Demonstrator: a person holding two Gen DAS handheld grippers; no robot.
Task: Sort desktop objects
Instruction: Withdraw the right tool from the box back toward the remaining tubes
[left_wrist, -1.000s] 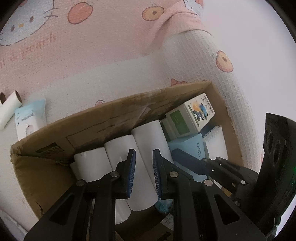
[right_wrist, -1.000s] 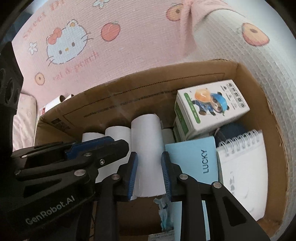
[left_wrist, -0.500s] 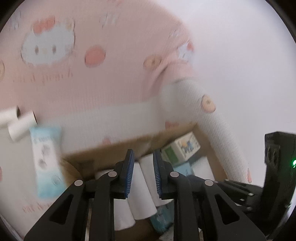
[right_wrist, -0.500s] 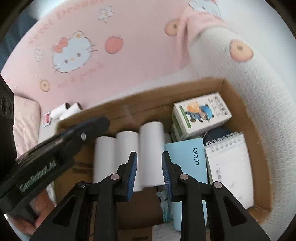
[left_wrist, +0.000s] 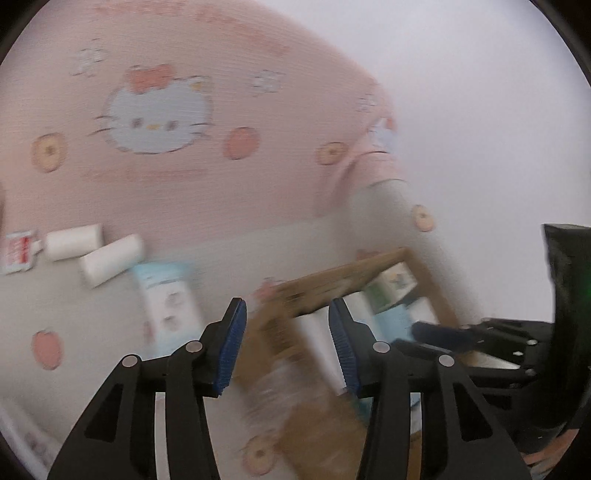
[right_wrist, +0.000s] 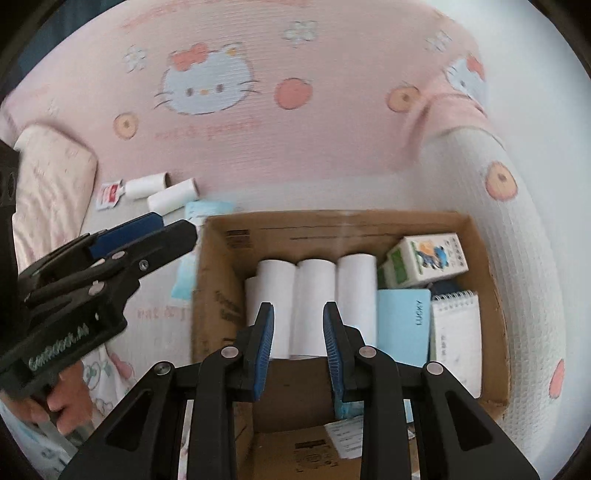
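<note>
An open cardboard box (right_wrist: 480, 258) on the pink cartoon bedspread holds three white rolls (right_wrist: 314, 295), a green-and-white carton (right_wrist: 424, 262), a blue LUCKY booklet (right_wrist: 402, 321) and a spiral notepad (right_wrist: 456, 332). My right gripper (right_wrist: 299, 308) hovers above the rolls, its jaws a narrow gap apart and empty. My left gripper (left_wrist: 287, 306) is left of the box rim (left_wrist: 332, 277); its jaws are opening wide with nothing between them. Beyond it lie two loose rolls (left_wrist: 110, 258), a light-blue packet (left_wrist: 166, 295) and a red-and-white sachet (left_wrist: 18, 251).
A pale pillow (right_wrist: 48, 177) lies at the far left of the bed. The white quilted edge of the spread (right_wrist: 524, 277) runs along the box's right side, with a white wall beyond. A person's hand (right_wrist: 55, 406) holds the left gripper's handle.
Both grippers rose and drew back from the box. The left one swung left toward the loose items and its jaws spread wide. The right gripper's jaw gap stayed the same.
</note>
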